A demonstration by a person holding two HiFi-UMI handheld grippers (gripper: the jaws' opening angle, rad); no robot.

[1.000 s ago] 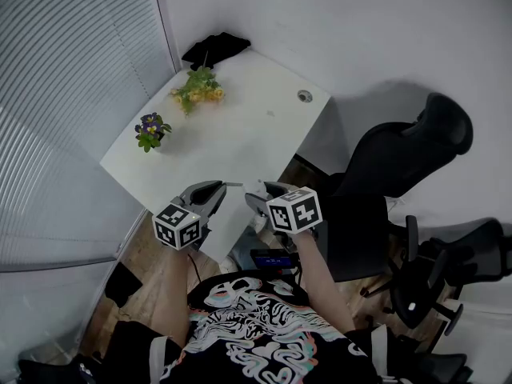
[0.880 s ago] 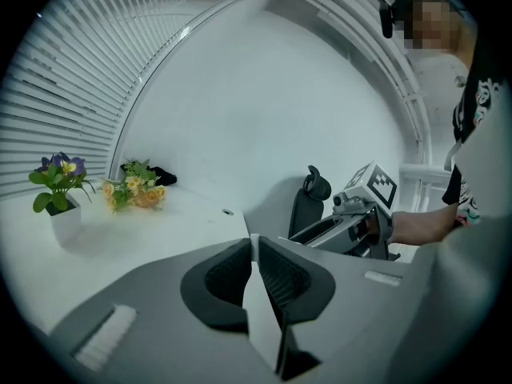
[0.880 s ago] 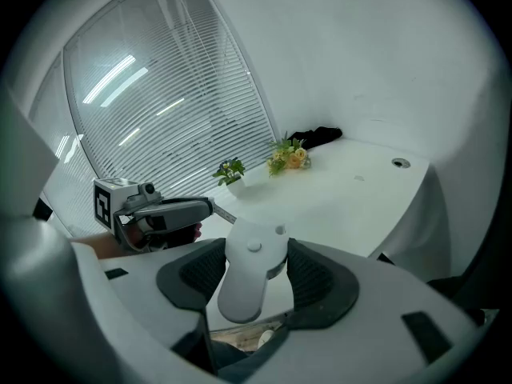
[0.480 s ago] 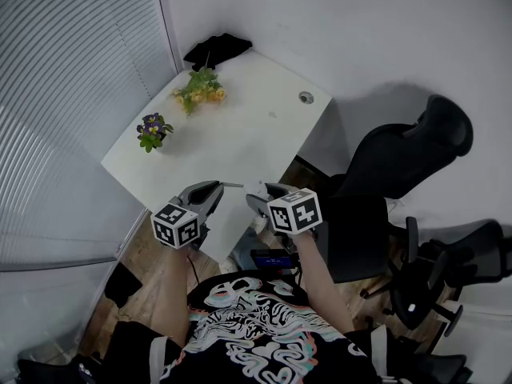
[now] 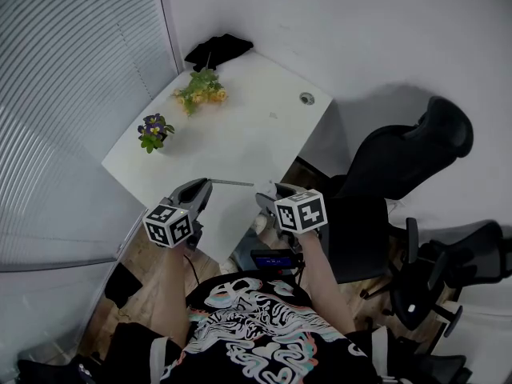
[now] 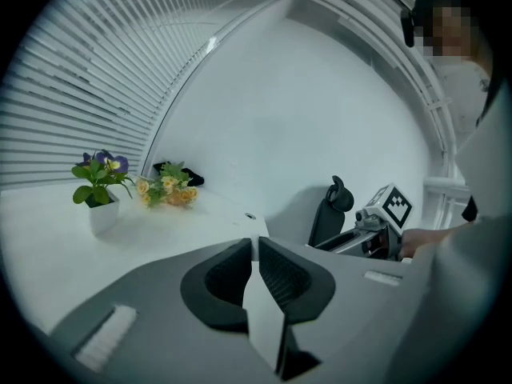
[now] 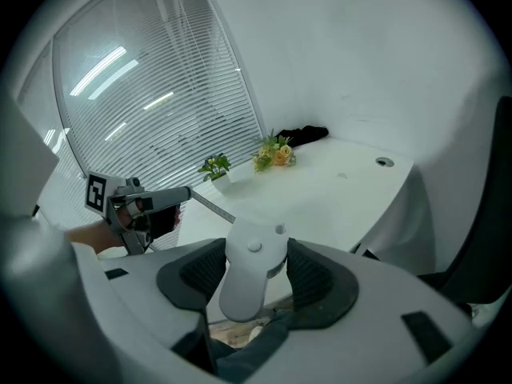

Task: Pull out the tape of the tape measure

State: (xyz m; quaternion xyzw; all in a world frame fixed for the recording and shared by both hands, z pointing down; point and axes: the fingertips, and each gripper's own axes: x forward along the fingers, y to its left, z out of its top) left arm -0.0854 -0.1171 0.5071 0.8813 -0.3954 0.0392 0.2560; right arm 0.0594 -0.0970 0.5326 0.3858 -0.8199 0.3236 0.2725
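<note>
The white tape measure case (image 7: 254,266) sits between the pads of my right gripper (image 7: 254,250), which is shut on it; in the head view it hangs at the table's near edge (image 5: 265,191). A thin strip of tape (image 5: 232,183) runs level from the case leftward to my left gripper (image 5: 206,184). That left gripper (image 6: 256,250) is shut on the tape's end, seen edge-on between its pads. The right gripper view shows the tape (image 7: 210,206) stretched to the left gripper (image 7: 172,197). Both grippers are held in the air, apart from each other.
A white table (image 5: 240,134) lies ahead, bearing a potted purple flower (image 5: 151,130), a bunch of yellow flowers (image 5: 200,90), a black cloth (image 5: 218,48) at its far corner and a cable hole (image 5: 307,98). Black office chairs (image 5: 408,154) stand at the right; window blinds line the left.
My left gripper has moved left, away from the right one, and the visible stretch of tape between them has grown longer. The right gripper has stayed in place.
</note>
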